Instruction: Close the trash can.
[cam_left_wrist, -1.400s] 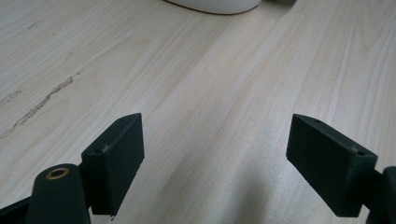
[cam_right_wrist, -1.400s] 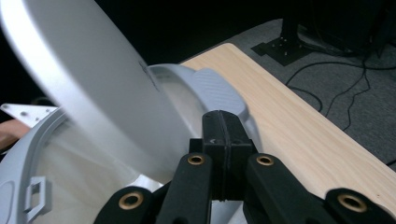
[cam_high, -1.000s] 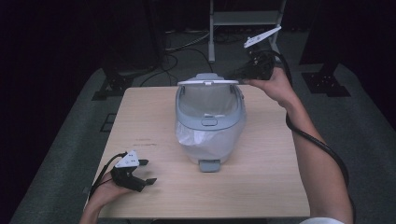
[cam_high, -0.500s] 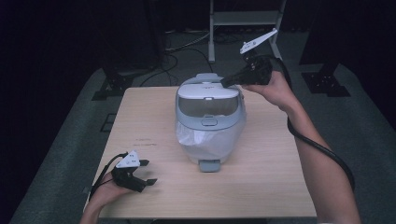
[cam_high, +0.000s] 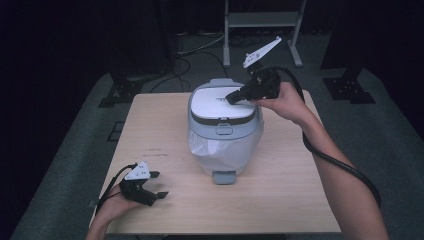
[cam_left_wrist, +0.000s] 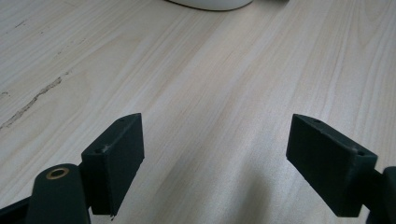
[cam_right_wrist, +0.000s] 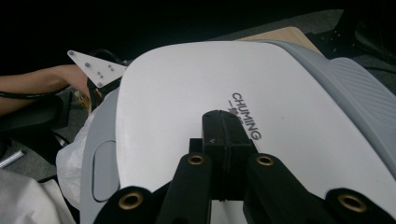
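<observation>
Rice cooker (cam_high: 225, 127) at table (cam_high: 160, 130) centre, lid (cam_high: 220, 105) down and level, latch button (cam_high: 224, 130) facing 6 o'clock, a white plastic bag (cam_high: 220, 152) draped down its front.

Right gripper (cam_high: 234, 98) at about 1 o'clock of the cooker, jaws pressed together with nothing between them, tips resting on the lid's white top beside the printed name (cam_right_wrist: 246, 122). Left gripper (cam_high: 156, 185) low at 7 o'clock near the table's front edge, jaws spread wide and empty over bare wood (cam_left_wrist: 210, 93).

Probably fairly heavy and rigid, with a broad base unlikely to slide under a light push. Lid top smooth, glossy and likely slippery: poor for pinching, fine for pressing down. Best purchase judged to be the latch button for opening, or the lid rim (cam_high: 200, 119) and body sides for lifting, likely with both grippers. Bag soft and flimsy, apt to bunch or catch in the jaws.

Open table at 3 and 9 o'clock, and a good strip at 6 o'clock. Less room at 12 o'clock, where the far edge runs close behind the cooker. Cable (cam_high: 345, 167) trailing along the right forearm, a possible snag.
</observation>
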